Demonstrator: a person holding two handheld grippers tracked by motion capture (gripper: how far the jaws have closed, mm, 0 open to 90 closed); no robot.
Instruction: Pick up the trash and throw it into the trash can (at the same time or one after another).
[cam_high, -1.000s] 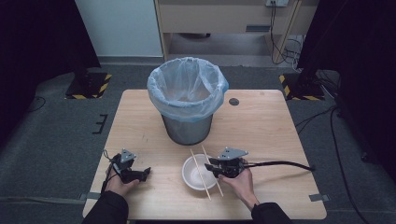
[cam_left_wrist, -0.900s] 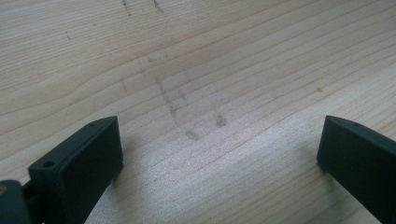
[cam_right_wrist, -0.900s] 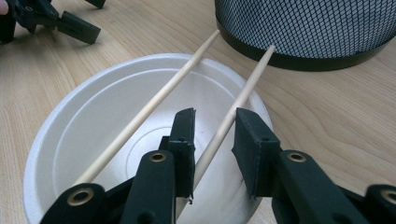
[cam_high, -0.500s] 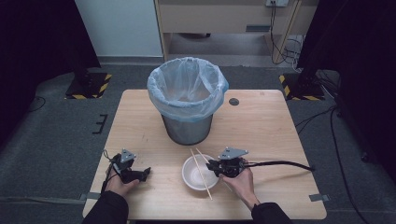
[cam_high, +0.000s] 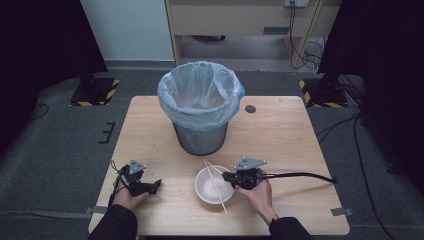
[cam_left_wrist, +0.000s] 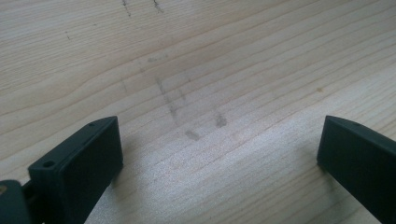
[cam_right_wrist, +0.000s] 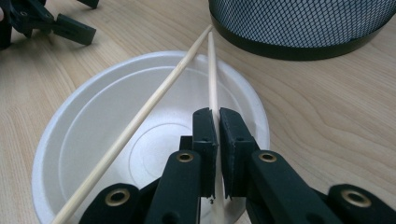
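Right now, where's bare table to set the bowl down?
Free: the right stretch of the table, past the bin; also the left strip beside the bin. Crowded: near edge, with left gripper, bowl, chopsticks and right gripper.

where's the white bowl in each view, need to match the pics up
High view: the white bowl sits near the table's front edge, below the bin, left of the right gripper.
Right gripper view: the bowl fills the lower left and centre, under the jaws.
Left gripper view: bare table wood between open jaws, no bowl.
Shared landmark: the mesh bin, behind the bowl in both.
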